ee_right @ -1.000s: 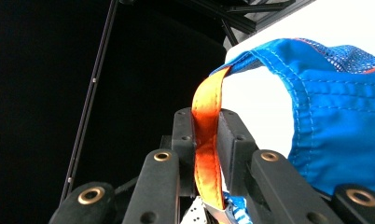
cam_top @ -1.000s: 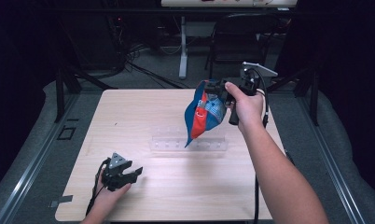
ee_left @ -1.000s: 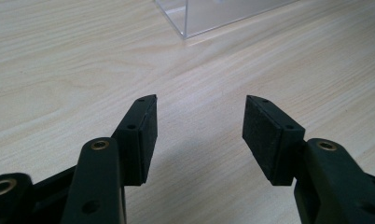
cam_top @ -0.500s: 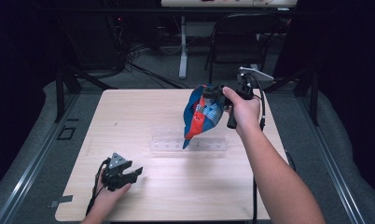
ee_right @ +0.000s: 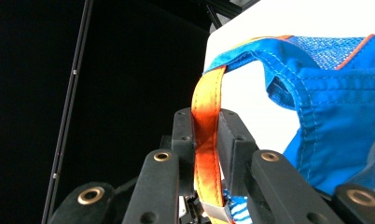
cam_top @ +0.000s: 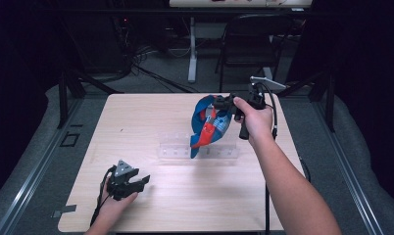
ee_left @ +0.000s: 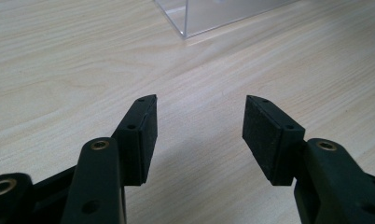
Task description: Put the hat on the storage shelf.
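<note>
1. Nearest the person, the left gripper point(cam_top: 128, 180) rests low on the table point(cam_top: 136, 117) at its near left corner, jaws spread wide and empty; its own view shows bare wood grain between the pads point(ee_left: 262, 133).
2. Just beyond it, mid-table, lies a clear acrylic rack point(cam_top: 197, 149), whose corner point(ee_left: 185, 18) shows ahead of the left jaws.
3. Above the rack's right half, the right gripper point(cam_top: 223, 104) holds a blue bag point(cam_top: 207, 125) in the air, jaws clenched on the bag's orange strap point(ee_right: 206, 135), which runs pinched between the pads. The bag hangs by that strap, its lower tip down by the rack.
4. Judged from this, the step in hand is carrying the bag, one-handed. The next move likely calls for lowering it to the table, or bringing the left gripper up to take its other side.
5. The rack stands directly under the bag and could snag it.
6. Farther off, past the table's far edge, a chair point(cam_top: 249, 44) and loose cables point(cam_top: 151, 68) sit on the floor, well clear of the work.
</note>
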A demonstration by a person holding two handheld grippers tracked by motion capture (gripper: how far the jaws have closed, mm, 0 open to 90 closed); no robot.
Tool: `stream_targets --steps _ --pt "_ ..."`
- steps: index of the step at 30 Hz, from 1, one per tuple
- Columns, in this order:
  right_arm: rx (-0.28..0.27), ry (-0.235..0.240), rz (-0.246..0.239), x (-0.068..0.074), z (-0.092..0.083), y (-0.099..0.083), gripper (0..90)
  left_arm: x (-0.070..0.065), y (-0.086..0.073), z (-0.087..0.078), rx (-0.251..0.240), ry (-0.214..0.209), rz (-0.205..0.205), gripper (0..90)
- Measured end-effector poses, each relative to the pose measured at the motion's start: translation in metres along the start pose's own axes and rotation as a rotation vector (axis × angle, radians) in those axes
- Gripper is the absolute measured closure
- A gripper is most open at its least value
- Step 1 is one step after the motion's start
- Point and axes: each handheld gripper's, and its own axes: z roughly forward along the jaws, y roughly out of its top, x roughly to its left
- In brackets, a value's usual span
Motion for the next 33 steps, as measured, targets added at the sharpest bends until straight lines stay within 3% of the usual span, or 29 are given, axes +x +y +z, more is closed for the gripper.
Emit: stream_targets --steps 26,29,30,33 --pt "0.026 -0.149 -0.048 -0.019 -0.006 -0.002 73.9 0.000 0.000 0.001 0.004 0.000 0.003 45.7" --pt "0.031 -0.185 -0.072 -0.019 -0.009 -0.003 72.9 0.000 0.000 0.001 0.004 -0.001 -0.007 45.6" --pt "0.037 -0.220 -0.099 -0.018 -0.010 -0.004 72.6 0.000 0.000 0.001 0.003 0.000 -0.008 45.6" --pt "0.036 -0.239 -0.115 -0.018 -0.012 -0.006 72.0 0.000 0.000 0.001 0.002 0.000 -0.004 45.7"
